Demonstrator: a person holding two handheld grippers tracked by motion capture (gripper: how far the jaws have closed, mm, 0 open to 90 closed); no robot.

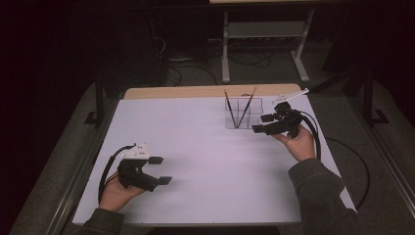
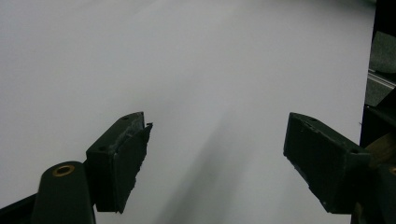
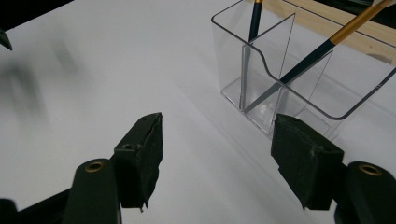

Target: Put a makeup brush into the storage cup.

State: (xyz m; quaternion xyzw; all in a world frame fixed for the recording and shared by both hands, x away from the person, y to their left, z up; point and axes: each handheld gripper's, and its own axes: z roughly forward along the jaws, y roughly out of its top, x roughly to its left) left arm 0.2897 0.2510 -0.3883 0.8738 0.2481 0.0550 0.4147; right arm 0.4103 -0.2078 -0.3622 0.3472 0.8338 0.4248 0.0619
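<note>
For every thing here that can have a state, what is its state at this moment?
Left gripper: open, holding nothing, above the white table.
Right gripper: open, holding nothing, beside the organiser.
Clear plastic organiser with compartments: upright on the table.
Two dark pencils with gold ends: standing tilted inside the organiser, leaning opposite ways.

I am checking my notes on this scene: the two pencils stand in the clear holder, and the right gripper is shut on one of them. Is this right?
Not quite. The two pencils do stand in the clear holder, but the right gripper is not shut on one: the right gripper view shows its jaws wide apart with nothing between them, just short of the holder.
</note>
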